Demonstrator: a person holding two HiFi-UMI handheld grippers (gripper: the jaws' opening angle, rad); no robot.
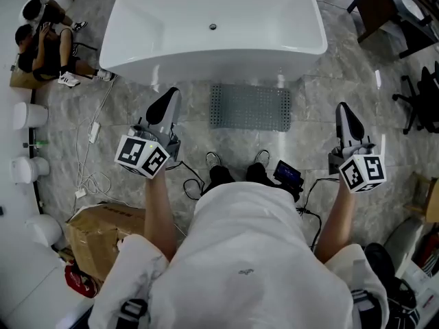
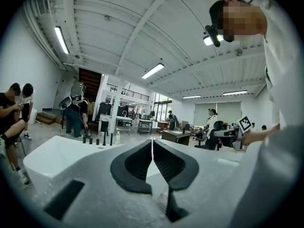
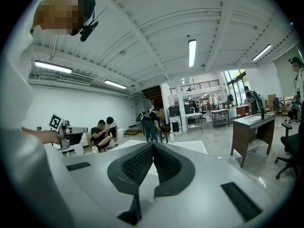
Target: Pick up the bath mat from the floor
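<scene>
"Bath mat (image 1: 250, 106) pickup: what state are the tongs in?"

"Left tongs (image 1: 170, 93): jaws closed pad against pad, nothing between them. Right tongs (image 1: 341, 107): the same, closed and empty. Each is held up in front of the operator, tips pointing forward toward the bathtub (image 1: 206, 64)."

"Do they touch the mat?"

"No. Both tongs are apart from it. The mat sits between them in the head view, left tongs off its left end and right tongs off its right end."

"Where exactly is the mat?"

"It lies flat on the marbled floor (image 1: 322, 101), a grey perforated rectangle. Its long edge is just beside the front wall of the white bathtub. The operator's black shoes (image 1: 221, 177) stand near its other long edge."

"What else is around?"

"Loose cables (image 1: 92, 177) run over the floor to the left, with a cardboard box (image 1: 103, 232) nearer the operator. Two people sit (image 1: 44, 43) beyond the tub's left end. An office chair (image 1: 422, 101) stands at the right edge."
</scene>
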